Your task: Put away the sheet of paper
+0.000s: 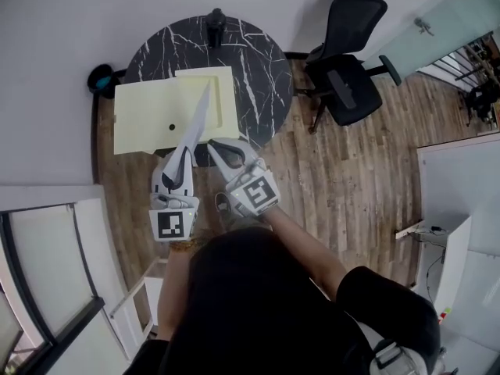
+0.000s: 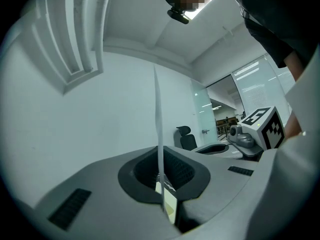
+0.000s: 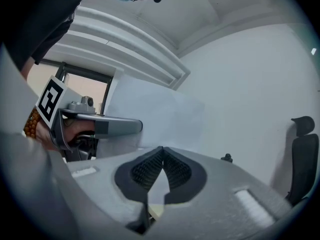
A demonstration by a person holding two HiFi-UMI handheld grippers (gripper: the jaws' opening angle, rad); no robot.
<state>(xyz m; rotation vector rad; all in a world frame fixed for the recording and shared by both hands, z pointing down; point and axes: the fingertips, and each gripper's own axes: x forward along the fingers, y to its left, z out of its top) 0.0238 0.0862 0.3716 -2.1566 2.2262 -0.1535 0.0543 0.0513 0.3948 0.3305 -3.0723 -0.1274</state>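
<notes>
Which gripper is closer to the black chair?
Right. The right gripper is left of the chair, nearest it; the left gripper is farther left, shut on the paper.

A flat box [image 1: 144,119] lies on the round table [image 1: 258,69], a sheet of paper [image 1: 199,116] above it, an office chair [image 1: 348,84] to the right

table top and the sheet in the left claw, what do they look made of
Table top: smooth black stone, marble or a marble-look laminate, judging by white veins. Sheet: thin matte white paper, seen nearly edge-on, pinched in the left claw.
</notes>
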